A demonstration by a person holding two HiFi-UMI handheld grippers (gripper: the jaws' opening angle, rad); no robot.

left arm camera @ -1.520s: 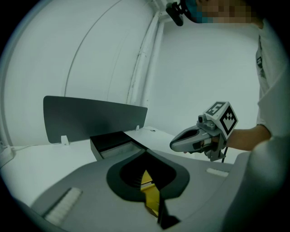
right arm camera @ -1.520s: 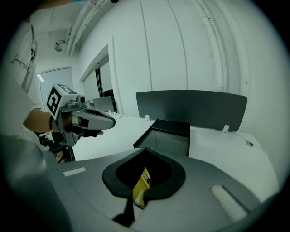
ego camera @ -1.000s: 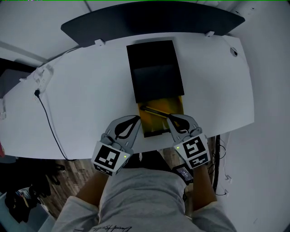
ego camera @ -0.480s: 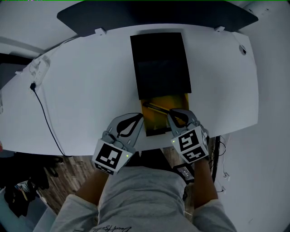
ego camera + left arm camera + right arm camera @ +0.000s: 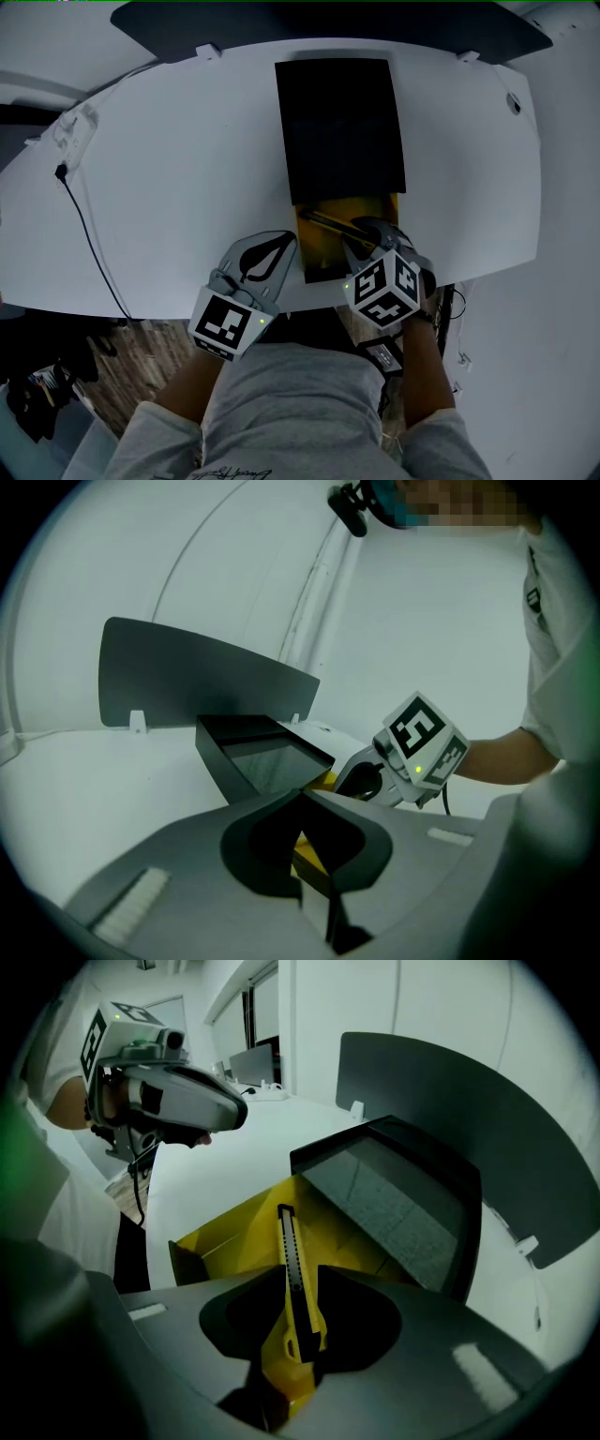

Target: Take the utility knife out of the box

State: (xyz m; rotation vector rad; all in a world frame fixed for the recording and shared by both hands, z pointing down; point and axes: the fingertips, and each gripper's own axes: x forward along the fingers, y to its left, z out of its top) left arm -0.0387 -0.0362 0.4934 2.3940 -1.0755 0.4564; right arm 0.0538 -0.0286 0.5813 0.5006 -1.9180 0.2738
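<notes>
A black box sleeve (image 5: 342,127) lies on the white desk with its yellow inner tray (image 5: 314,258) slid out toward me. The yellow and black utility knife (image 5: 328,223) lies in that tray. My right gripper (image 5: 361,234) points steeply down into the tray. Its jaws are opening, and in the right gripper view the knife (image 5: 291,1269) runs lengthwise between them without being pressed. My left gripper (image 5: 284,242) rests just left of the tray at the desk's near edge, shut with nothing in it. In the left gripper view the tray's yellow edge shows behind its closed tips (image 5: 300,797).
A black cable (image 5: 94,234) runs across the desk's left side. A dark curved panel (image 5: 328,19) stands along the far edge. The desk's near edge lies right under both grippers, with my lap below and a power brick (image 5: 380,356) under the desk.
The right gripper has come down over the tray, tipped its nose downward and rolled, and its jaws have spread around the knife. The left gripper has stayed beside the tray.
</notes>
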